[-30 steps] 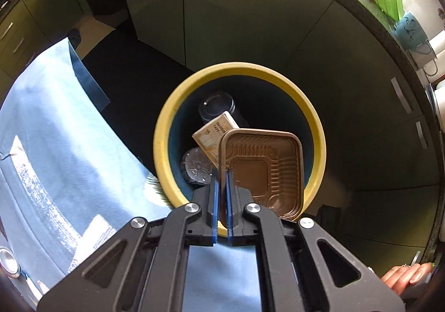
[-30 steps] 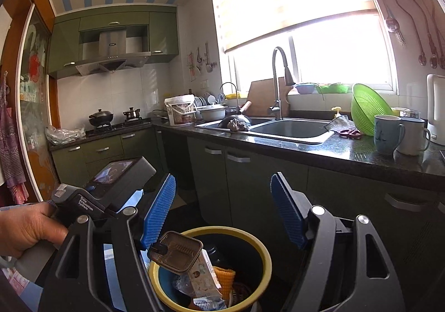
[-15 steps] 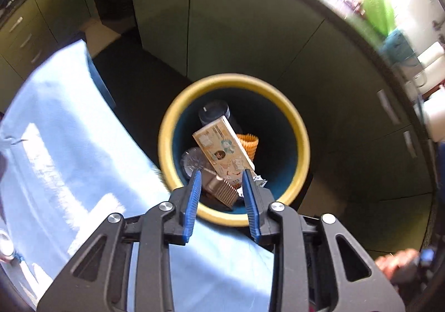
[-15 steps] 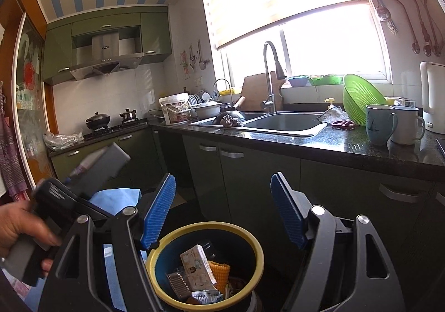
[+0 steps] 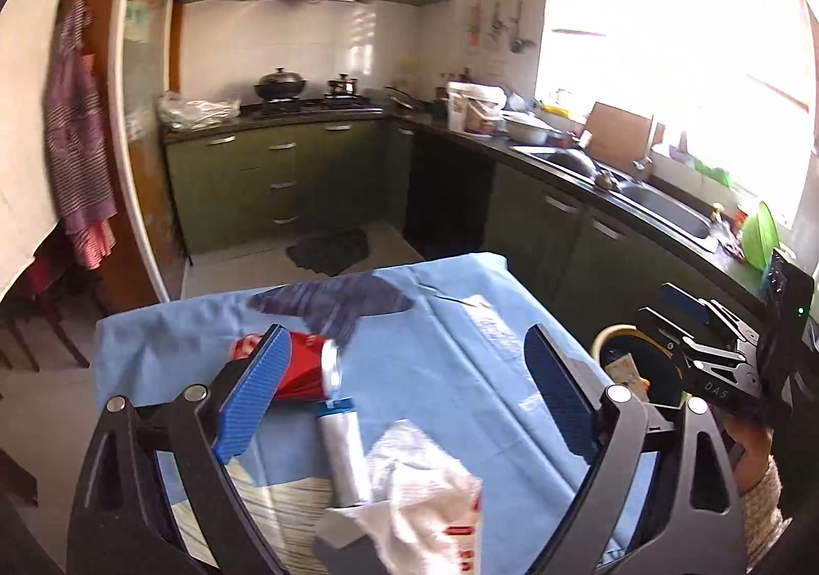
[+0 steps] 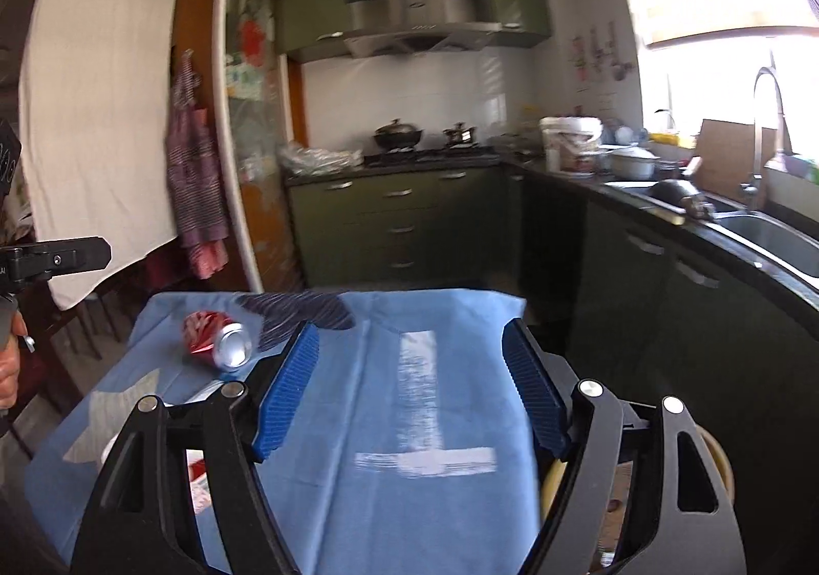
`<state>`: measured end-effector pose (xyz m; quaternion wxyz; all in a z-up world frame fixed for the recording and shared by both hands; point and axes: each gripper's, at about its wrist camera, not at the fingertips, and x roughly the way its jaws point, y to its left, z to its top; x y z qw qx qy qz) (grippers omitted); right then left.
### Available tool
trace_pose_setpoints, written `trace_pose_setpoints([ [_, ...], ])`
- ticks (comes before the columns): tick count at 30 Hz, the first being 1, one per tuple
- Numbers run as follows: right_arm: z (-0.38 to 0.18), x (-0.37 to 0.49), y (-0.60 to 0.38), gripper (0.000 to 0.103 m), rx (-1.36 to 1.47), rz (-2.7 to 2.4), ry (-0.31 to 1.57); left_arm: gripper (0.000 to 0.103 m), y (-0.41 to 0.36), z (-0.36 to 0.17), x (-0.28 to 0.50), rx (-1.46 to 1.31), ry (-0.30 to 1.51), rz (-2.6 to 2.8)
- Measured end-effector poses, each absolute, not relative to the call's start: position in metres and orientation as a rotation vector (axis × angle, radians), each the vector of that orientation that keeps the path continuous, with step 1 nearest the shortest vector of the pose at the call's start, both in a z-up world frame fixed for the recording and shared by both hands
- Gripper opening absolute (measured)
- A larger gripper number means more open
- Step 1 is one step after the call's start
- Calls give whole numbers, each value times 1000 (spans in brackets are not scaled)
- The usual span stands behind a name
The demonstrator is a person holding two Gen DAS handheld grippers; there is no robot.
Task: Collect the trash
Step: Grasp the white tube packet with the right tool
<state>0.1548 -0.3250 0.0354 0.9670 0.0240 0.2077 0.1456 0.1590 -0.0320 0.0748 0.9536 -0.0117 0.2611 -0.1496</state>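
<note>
A crushed red can (image 5: 302,370) lies on the blue cloth covering the table (image 5: 460,370), at its far left. In front of it lie a white tube with a blue cap (image 5: 340,452) and a crumpled white plastic bag (image 5: 425,498). My left gripper (image 5: 404,396) hovers over these with its jaws opening and nothing between them. The can (image 6: 215,339) also shows left of my right gripper (image 6: 409,390), which is open over bare cloth (image 6: 425,421), its jaws widening slightly. The yellow-rimmed bin (image 5: 634,370) stands at the table's right side with trash inside.
Green kitchen cabinets (image 6: 399,227) and a dark counter with a sink (image 6: 768,232) run along the back and right. A stove with pots (image 5: 302,93) sits at the far wall. An apron (image 5: 77,155) hangs on the left. A dark mat (image 5: 327,250) lies on the floor.
My left gripper let the brown tray drop into the bin, opened wide, and swung from above the bin to over the table. The right gripper's view turned from the bin towards the table.
</note>
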Motion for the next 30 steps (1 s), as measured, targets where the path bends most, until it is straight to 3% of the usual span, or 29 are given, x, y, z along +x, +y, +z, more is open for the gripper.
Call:
trace_pose_setpoints([
  [9,-6,255,-191,70,30,595,779,88,89,23,179,-95,383,-21],
  [14,-44,276,-145,60,-4,618,988,90,86,16,181,-81,387,5],
  [25,-85,271,-97,59,-57,600,1173,92,100,5,173,-97,405,69],
  [27,-88,270,-91,53,-74,590,1175,92,103,5,173,-108,408,68],
  [30,-93,270,-84,37,-68,596,1178,92,104,3,174,-113,412,63],
])
